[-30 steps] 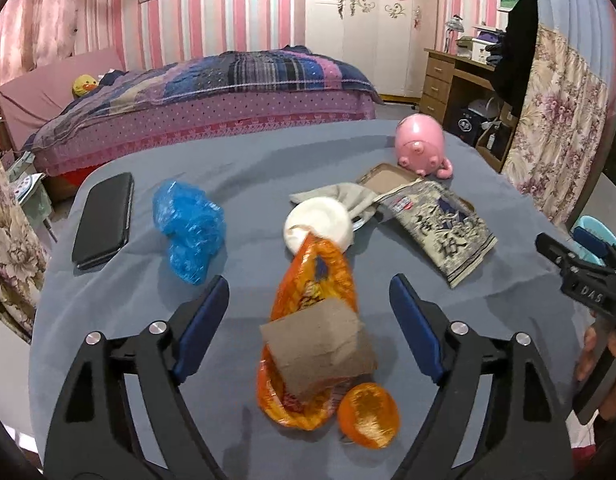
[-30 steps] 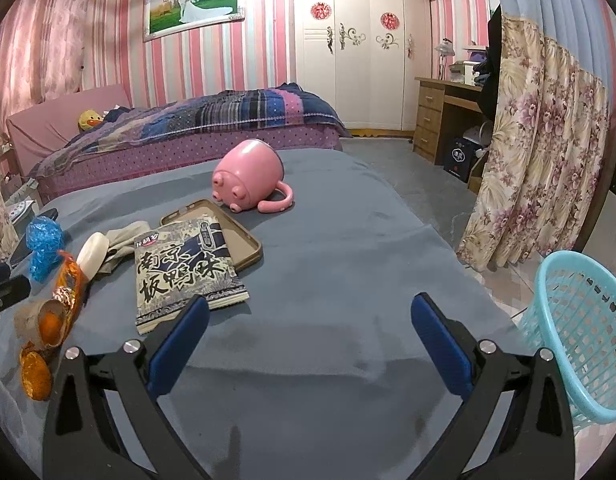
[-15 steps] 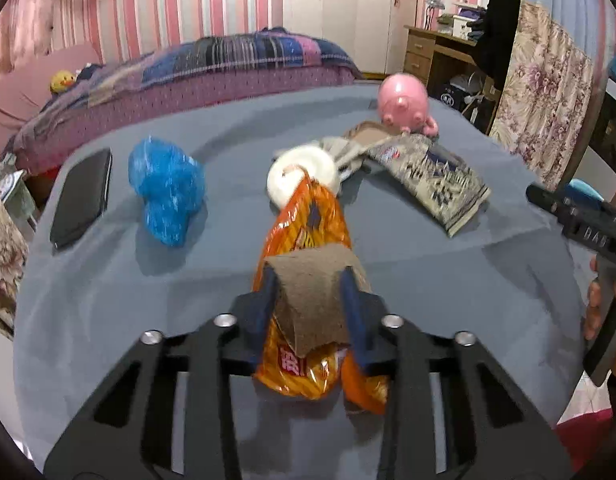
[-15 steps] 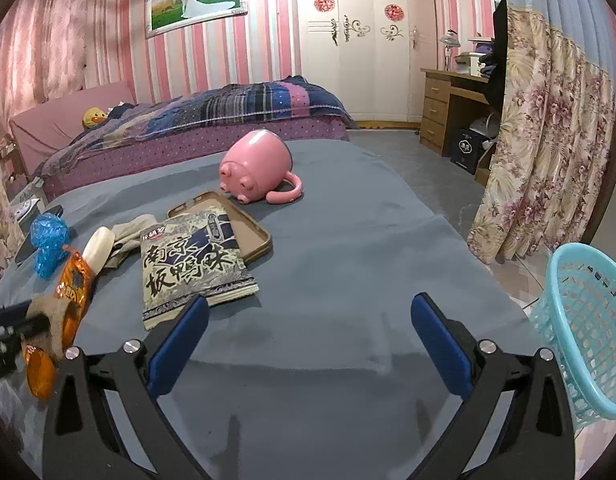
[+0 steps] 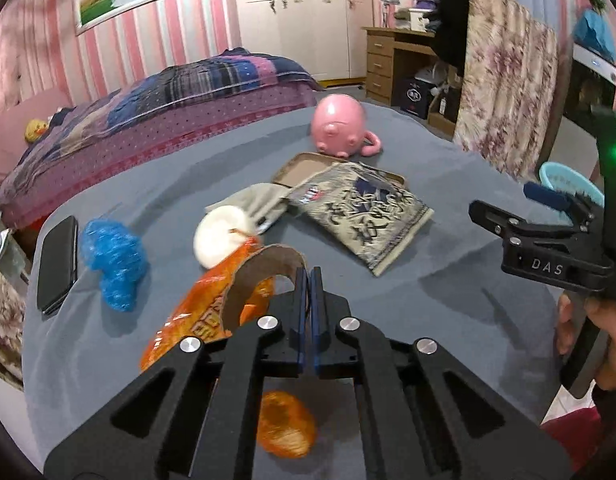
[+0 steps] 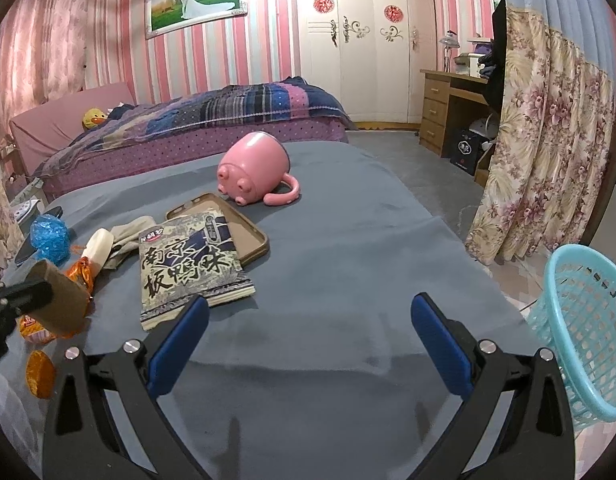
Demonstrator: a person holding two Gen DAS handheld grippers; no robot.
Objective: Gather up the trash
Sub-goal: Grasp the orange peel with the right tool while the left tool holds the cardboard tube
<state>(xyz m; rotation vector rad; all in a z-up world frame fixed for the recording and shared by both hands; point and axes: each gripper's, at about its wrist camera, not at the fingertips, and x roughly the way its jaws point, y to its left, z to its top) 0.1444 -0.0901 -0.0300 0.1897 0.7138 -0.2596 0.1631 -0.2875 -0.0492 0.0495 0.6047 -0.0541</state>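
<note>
both wrist views look down and forward, close over the grey table [image 5: 448, 292]. both share the pink mug [image 5: 339, 126] [image 6: 253, 168] at upper centre of the frame.

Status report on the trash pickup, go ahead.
Left gripper shut on cardboard tube. Right gripper open, empty. Basket off table's right; nothing blocking.

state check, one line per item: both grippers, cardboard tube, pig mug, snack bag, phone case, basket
left gripper: shut on cardboard tube
right gripper: open, nothing between its fingers
cardboard tube: pinched by its wall, lifted off the cloth
pink pig mug: tipped on its side
duck snack bag: flat, partly over the phone case
phone case: lying open side up, no phone in it
blue basket: upright; contents not visible
</note>
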